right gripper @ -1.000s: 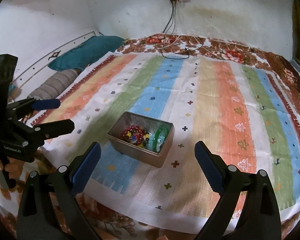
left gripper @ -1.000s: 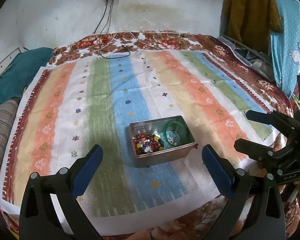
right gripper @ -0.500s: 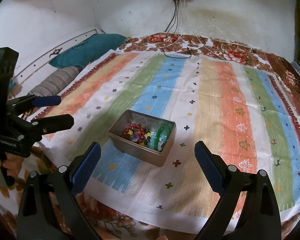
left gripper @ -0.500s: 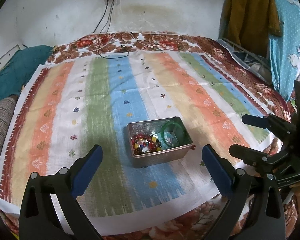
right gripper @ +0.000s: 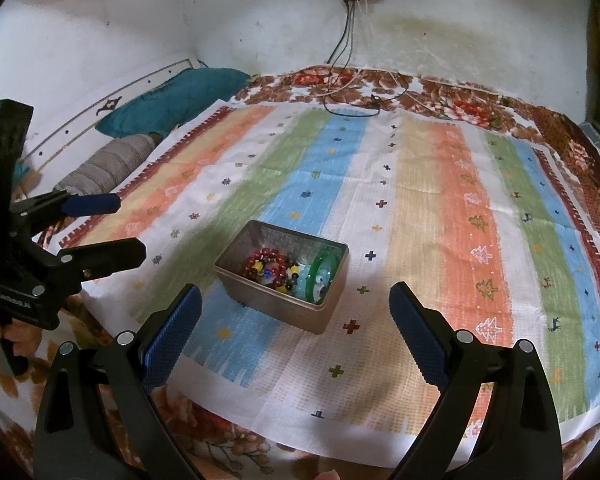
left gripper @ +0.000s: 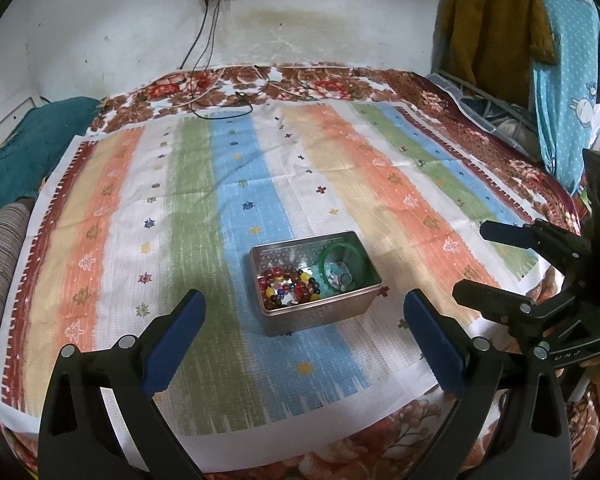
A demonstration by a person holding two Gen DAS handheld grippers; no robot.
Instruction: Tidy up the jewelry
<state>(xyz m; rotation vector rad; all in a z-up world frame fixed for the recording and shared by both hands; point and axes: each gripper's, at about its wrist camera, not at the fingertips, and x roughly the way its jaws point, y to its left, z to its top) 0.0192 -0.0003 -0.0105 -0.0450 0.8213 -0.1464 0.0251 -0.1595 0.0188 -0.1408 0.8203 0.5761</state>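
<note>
A silver metal tin [left gripper: 320, 314] [right gripper: 276, 300] sits on a striped cloth near the bed's front edge. Inside lie coloured bead bracelets [left gripper: 286, 286] [right gripper: 270, 266] and a green bangle [left gripper: 342, 266] [right gripper: 320, 270]. My left gripper [left gripper: 304, 334] is open and empty, held above the cloth just in front of the tin; it also shows at the left of the right wrist view [right gripper: 112, 228]. My right gripper [right gripper: 294, 330] is open and empty, in front of the tin; it shows at the right of the left wrist view [left gripper: 474, 262].
The striped cloth [left gripper: 140, 200] covers a floral blanket [left gripper: 300, 80]. A teal pillow [right gripper: 172, 100] and a striped bolster [right gripper: 108, 168] lie at the left. Cables [right gripper: 352, 96] run from a wall socket. Clothes [left gripper: 500, 28] hang at the right.
Both grippers have drawn back and risen slightly, so the tin sits a little farther away. Both stay open and empty. The tin has not moved.
</note>
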